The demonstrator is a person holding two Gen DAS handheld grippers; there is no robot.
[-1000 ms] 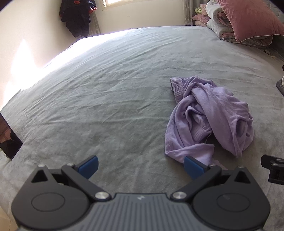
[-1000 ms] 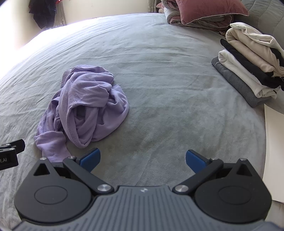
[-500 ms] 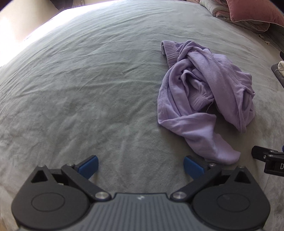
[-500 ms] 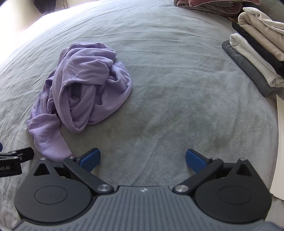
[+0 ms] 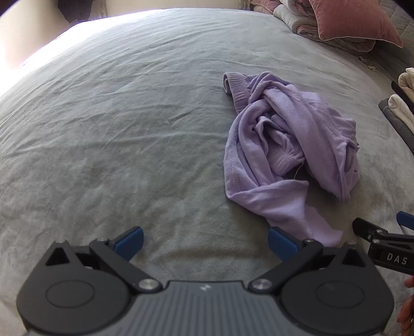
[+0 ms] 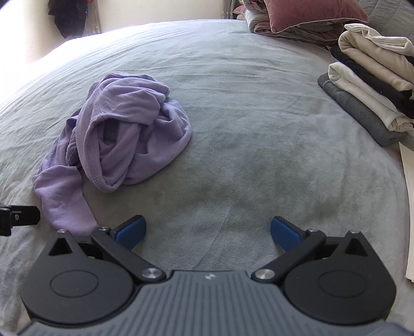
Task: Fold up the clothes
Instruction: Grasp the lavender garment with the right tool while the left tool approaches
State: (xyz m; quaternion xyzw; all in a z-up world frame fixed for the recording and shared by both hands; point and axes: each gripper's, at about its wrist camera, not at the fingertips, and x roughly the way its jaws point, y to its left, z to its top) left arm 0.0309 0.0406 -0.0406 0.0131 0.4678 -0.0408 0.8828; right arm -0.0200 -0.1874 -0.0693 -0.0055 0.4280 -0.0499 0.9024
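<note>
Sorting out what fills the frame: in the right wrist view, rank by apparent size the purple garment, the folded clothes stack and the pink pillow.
1. purple garment, nearer the camera
2. folded clothes stack, cut by the frame edge
3. pink pillow, far and cropped, so unsure

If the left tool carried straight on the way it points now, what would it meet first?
Probably bare grey bedspread: the left tool is open and aimed at empty cover. The crumpled lilac garment lies right of that line, its nearest end beside the right finger, though depth is unclear.
</note>
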